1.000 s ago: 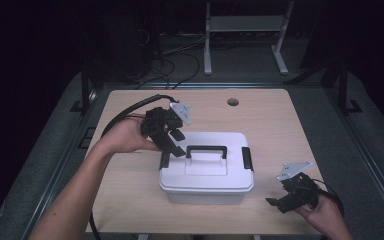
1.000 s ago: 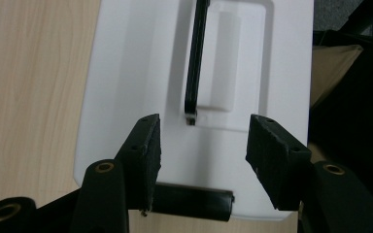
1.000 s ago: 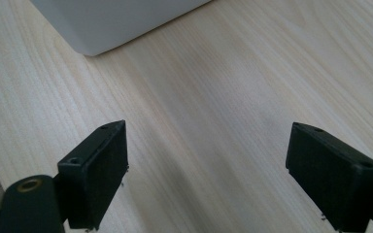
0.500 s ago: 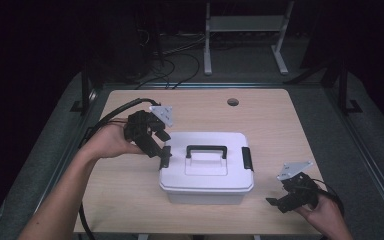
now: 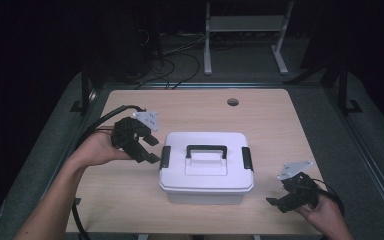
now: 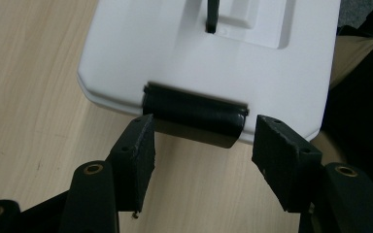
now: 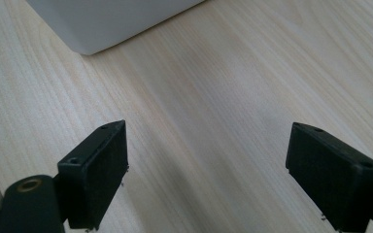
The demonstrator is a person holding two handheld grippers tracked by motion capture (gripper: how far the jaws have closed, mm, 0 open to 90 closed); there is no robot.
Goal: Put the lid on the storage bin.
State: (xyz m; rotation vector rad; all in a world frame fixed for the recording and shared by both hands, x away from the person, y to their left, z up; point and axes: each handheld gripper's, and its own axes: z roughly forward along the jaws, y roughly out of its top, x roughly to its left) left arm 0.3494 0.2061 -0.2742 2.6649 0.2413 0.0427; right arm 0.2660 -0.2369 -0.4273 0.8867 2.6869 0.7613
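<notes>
While the white lidded box sits mid-desk, slightly near of centre, the left gripper hangs just beside its left end, jaws spread, aimed at the black left latch. Right gripper rests low on the desk near the right corner, apart from the box, jaws spread. Black carry handle lies flat on the lid; a matching right latch sits on the opposite end. Pale wood desk, one cable hole at the far edge. Room dark; grey floor, loose cables and a metal stand beyond the far edge.

Left gripper view: the left latch lies between the two pads, neither one clearly touching it. The white lid runs away behind it; bare wood shows below.

Right gripper view: jaws wide apart, nothing between them but wood grain. A corner of the box shows at the far edge, well clear of the right gripper.

Judgement: the step in hand looks like working the left latch, with the approach nearly complete. The next move calls for a short advance, then closing squarely on the latch or hooking its lower edge and levering outward. The right gripper is idle; it may need to steady the box or take the other latch.
</notes>
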